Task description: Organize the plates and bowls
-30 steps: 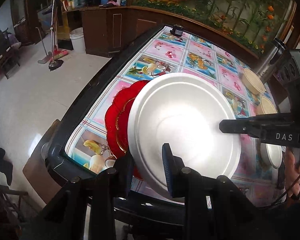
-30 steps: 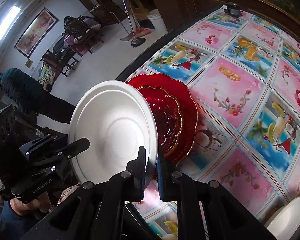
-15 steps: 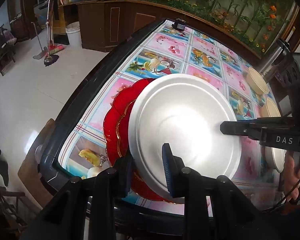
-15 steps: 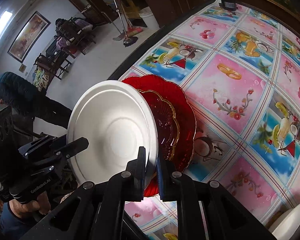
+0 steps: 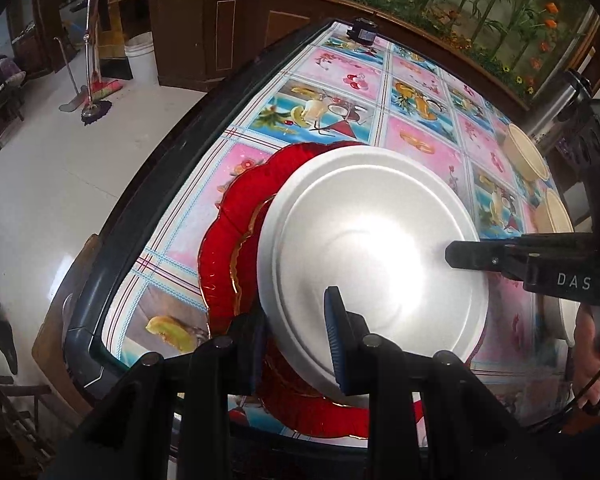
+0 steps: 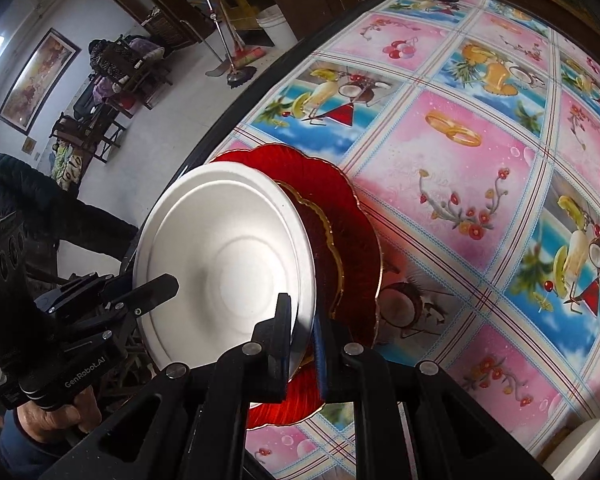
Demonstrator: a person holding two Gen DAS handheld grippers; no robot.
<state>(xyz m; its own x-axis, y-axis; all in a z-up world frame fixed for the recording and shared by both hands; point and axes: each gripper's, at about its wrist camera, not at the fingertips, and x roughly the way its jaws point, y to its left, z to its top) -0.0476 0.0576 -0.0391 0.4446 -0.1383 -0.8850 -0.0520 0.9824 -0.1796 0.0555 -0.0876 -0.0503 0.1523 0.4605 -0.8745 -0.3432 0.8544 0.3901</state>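
White plate (image 5: 372,256) sat rim-deep between the left gripper (image 5: 296,344) fingers, clamped on its near edge; the right gripper's (image 5: 476,258) finger lay across the far side. Plate was tilted over two stacked red plates (image 5: 224,240) near the table (image 5: 112,236) edge.

Right wrist view: right gripper (image 6: 302,340) pinched the plate's near rim between nearly closed fingers; left gripper (image 6: 152,286) held the opposite rim.

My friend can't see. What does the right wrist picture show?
Two grippers, the right gripper and the left gripper, hold a white plate by opposite edges above a red plate trimmed in gold. Under them is a table covered in bright fruit and flower pictures.
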